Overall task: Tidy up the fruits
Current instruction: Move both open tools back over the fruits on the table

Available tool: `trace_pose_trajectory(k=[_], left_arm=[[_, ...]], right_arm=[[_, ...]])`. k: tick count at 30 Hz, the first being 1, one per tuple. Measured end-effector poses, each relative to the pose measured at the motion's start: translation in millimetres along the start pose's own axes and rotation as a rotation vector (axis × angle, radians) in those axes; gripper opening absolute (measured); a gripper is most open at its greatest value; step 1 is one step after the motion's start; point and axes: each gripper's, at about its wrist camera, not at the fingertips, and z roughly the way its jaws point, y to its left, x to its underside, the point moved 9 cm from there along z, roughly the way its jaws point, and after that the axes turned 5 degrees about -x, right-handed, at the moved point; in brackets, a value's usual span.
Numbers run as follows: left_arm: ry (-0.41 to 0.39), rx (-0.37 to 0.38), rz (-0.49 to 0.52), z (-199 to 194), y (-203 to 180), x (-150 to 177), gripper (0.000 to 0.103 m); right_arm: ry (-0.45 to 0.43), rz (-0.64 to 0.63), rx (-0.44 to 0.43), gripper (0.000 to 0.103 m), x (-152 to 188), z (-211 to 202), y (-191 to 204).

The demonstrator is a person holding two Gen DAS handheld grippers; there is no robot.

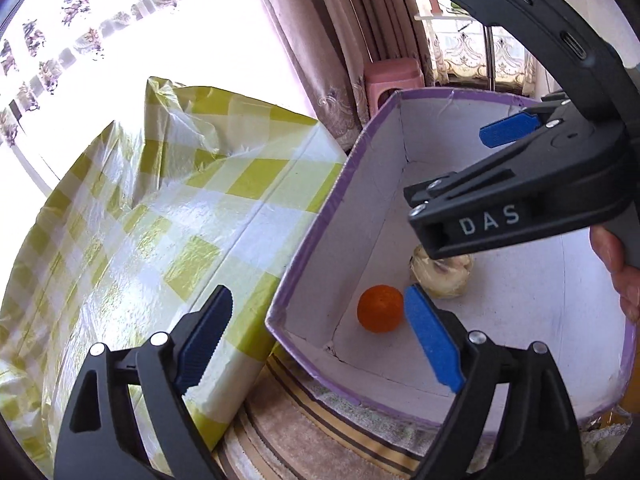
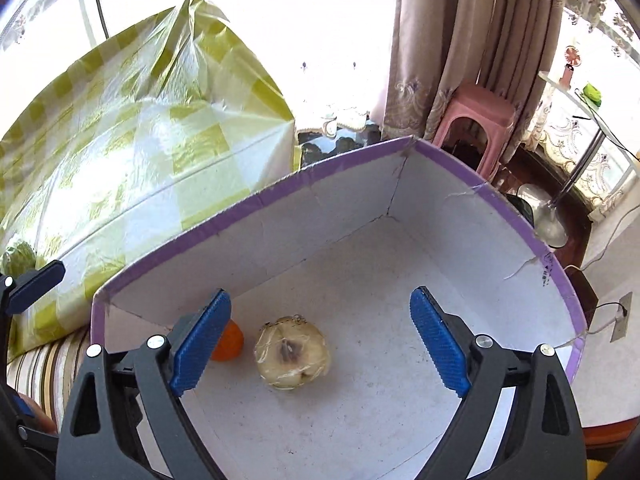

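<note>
Two fisheye views, each looking forward along a handheld gripper's two blue-padded jaws. The left wrist camera sits above the near left corner of a white, purple-rimmed box (image 1: pixel 400 148), facing down and to the right into it, with the checked desk cover (image 1: pixel 160 208) at its left. The right wrist camera hangs close over the box's near edge, looking down inside. Both views share the box interior, the orange (image 1: pixel 380 308) and the wrapped pale fruit (image 2: pixel 293 357).
</note>
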Motion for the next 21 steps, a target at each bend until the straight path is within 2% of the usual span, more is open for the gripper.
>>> trace_pose_trajectory(k=[3,5,9,13,16,21], left_arm=[[-0.052,-0.018,-0.104,-17.5,23.7,-3.4,0.089],[-0.090,-0.024,-0.173,-33.5,37.0,-2.5,0.089],[-0.143,-0.040,-0.282,-59.6,64.7,11.5,0.089],[-0.180,-0.085,-0.371,-87.7,99.0,30.1,0.089],[-0.164,-0.060,-0.446,-96.9,121.0,46.5,0.089],[-0.157,-0.086,-0.591,-112.3,163.4,84.6,0.089]], right_arm=[[-0.075,0.009,0.036,0.088,-13.4,-19.9,3.4],[-0.112,0.004,0.021,0.088,-17.4,-28.3,7.4],[-0.153,0.020,-0.075,0.089,-24.4,-42.5,27.8],[-0.179,0.021,-0.180,0.090,-15.6,-53.7,62.4],[-0.177,-0.010,-0.269,0.090,-6.2,-57.9,99.4],[-0.208,-0.083,-0.337,0.090,5.8,-64.4,154.9]])
